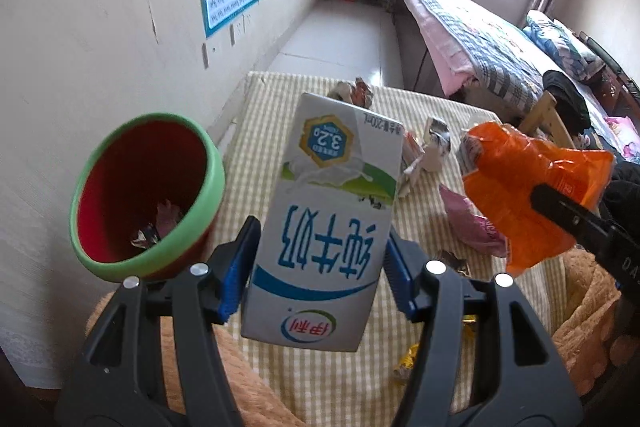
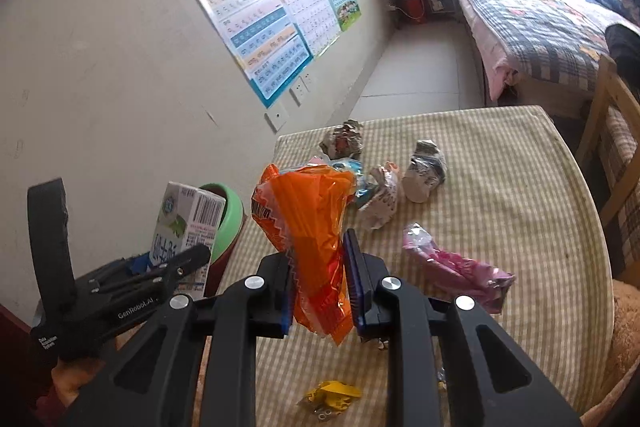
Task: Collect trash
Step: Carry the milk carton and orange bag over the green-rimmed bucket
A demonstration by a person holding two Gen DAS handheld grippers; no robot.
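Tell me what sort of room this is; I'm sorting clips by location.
Most likely a bedroom in a home: a made bed with a checked quilt by the window, learning posters on the wall, and a cloth-covered table strewn with wrappers.

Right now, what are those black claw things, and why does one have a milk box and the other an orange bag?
Those claws are grippers, a bit like big tongs with two fingers. A person holds one in each hand, and each has a little camera looking along its fingers, so there is one picture from each hand.

In the left-hand picture, the left gripper squeezes a white milk carton between its blue pads. Beside it is a red bin with a green rim, with some rubbish already inside.

In the right-hand picture, the right gripper pinches a crinkly orange wrapper.

More rubbish waits on the checked tablecloth: crumpled paper balls, a pink wrapper and a small yellow wrapper. It probably all goes in the bin.
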